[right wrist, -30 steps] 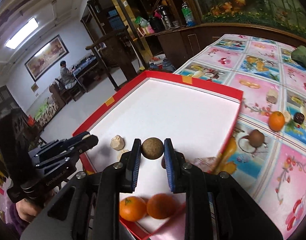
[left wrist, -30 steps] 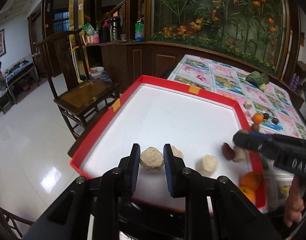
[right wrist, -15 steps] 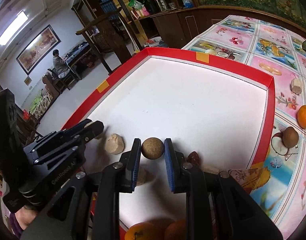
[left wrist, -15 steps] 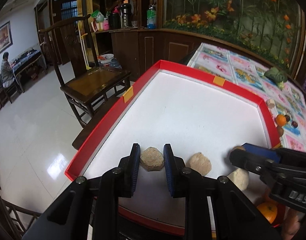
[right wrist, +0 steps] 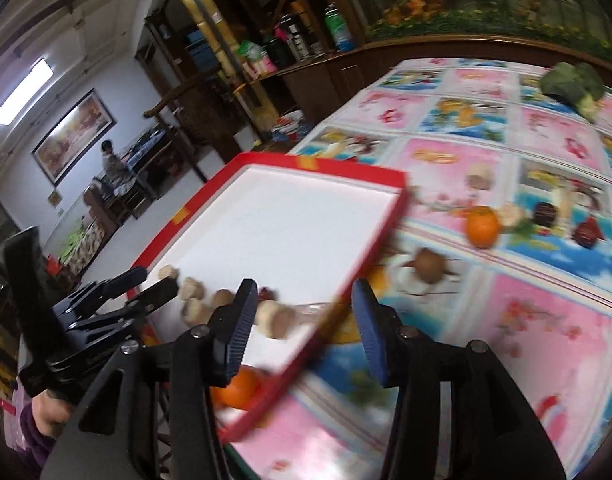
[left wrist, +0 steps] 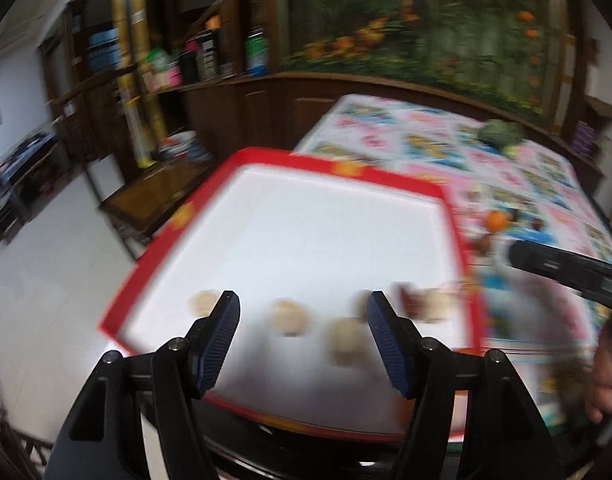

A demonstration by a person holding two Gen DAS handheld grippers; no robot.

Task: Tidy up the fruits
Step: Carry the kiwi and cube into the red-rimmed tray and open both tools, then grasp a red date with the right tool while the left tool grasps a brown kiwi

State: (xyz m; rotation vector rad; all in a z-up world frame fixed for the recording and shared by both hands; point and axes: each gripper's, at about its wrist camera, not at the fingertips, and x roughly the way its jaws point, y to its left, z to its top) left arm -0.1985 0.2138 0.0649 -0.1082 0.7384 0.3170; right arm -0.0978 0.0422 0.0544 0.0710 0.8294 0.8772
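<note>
A red-rimmed white tray (left wrist: 385, 178) holds a row of fruits near its front edge, all blurred. My left gripper (left wrist: 302, 308) hovers over that row with its jaws opening; the beige pieces (left wrist: 290, 316) lie on the tray between the fingers, untouched by the pads. My right gripper (right wrist: 304, 292) is also opening, above the tray's (right wrist: 345, 168) right rim, gripping nothing. Left of its fingers lie a brown round fruit (right wrist: 222, 298), a dark red fruit (right wrist: 268, 292) and beige pieces (right wrist: 274, 318). Two oranges (right wrist: 242, 390) sit in the tray's near corner.
On the patterned tablecloth (right wrist: 545, 340) right of the tray lie an orange (right wrist: 481, 226), a brown round fruit (right wrist: 427, 266), two dark fruits (right wrist: 543, 214), beige pieces (right wrist: 479, 176) and a broccoli (right wrist: 573, 84). A wooden chair (left wrist: 154, 192) stands left of the table.
Both grippers have opened: the left let go of the flat beige piece, the right of the brown round fruit. Both fruits now lie in the tray, and both hands have drawn back.
</note>
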